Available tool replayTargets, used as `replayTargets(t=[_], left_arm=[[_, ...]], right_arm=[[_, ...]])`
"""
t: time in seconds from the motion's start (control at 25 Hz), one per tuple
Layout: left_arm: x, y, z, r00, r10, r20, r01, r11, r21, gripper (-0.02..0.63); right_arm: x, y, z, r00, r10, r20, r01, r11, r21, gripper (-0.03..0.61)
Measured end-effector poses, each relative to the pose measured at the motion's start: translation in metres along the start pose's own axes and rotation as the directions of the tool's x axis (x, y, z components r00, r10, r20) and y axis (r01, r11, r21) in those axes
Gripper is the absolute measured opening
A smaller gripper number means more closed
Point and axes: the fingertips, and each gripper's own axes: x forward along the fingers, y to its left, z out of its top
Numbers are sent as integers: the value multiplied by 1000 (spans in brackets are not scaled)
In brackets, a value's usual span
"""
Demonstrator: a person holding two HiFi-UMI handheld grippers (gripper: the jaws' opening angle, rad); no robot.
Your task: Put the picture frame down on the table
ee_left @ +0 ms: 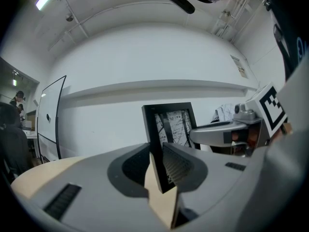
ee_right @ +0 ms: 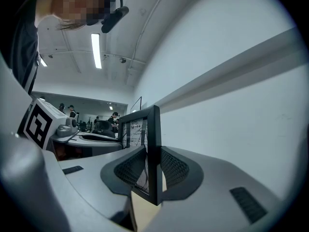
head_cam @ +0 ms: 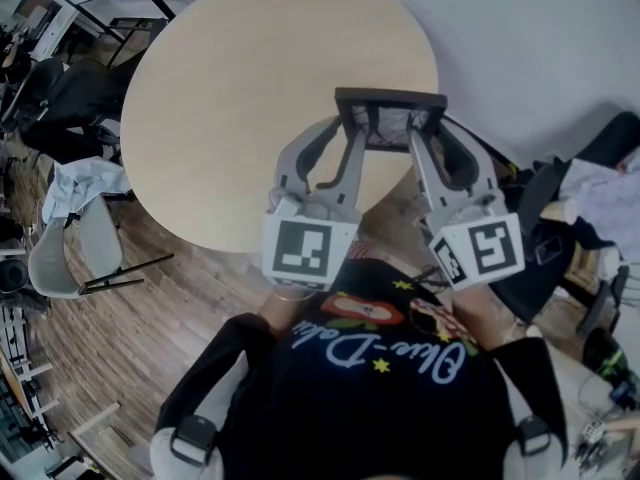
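Between the two grippers is where the frame (head_cam: 389, 118) sits right now, upright and pinched from both sides. The left gripper (head_cam: 350, 140) is clamped on its left edge and the right gripper (head_cam: 421, 146) on its right edge. Each gripper view shows the jaws closed narrow on the black border, with the ribbed pads pressed against it.

Below the jaws there's the table (head_cam: 240, 88), and from the head view the frame looks to be over the table's near rim. I can't tell whether its bottom edge is touching the wood yet or just hovering.

My take on doing this bit well:
- Push both grippers forward a little first, so the frame lands further in from the rim and not right at the edge.
- Lower both sides together and level, because one side dropping first would twist the frame between the pads.
- Don't loosen either grip until the bottom edge is clearly resting on the wood.
- If it's going flat, tip it away from the jaws slowly, then open both at once and pull straight back.

The main risk, I'd guess, is letting go one side early and having it topple.
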Motion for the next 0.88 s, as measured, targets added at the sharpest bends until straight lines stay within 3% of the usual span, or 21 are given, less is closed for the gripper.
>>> replayTargets(t=[0.12,0.32,0.88], left_arm=[[4,0,0,1000,-11,8,11,1000,7,83],[21,11,2,1000,-8,12,8,1000,10,83],[47,82,-13,995,93,-21,-93,995,-21,83]], right_arm=[[3,0,1,1000,-9,3,9,999,43,77],[20,-12,2,1000,-9,3,9,1000,23,77],[103,-6,-3,995,102,-22,-102,995,6,77]])
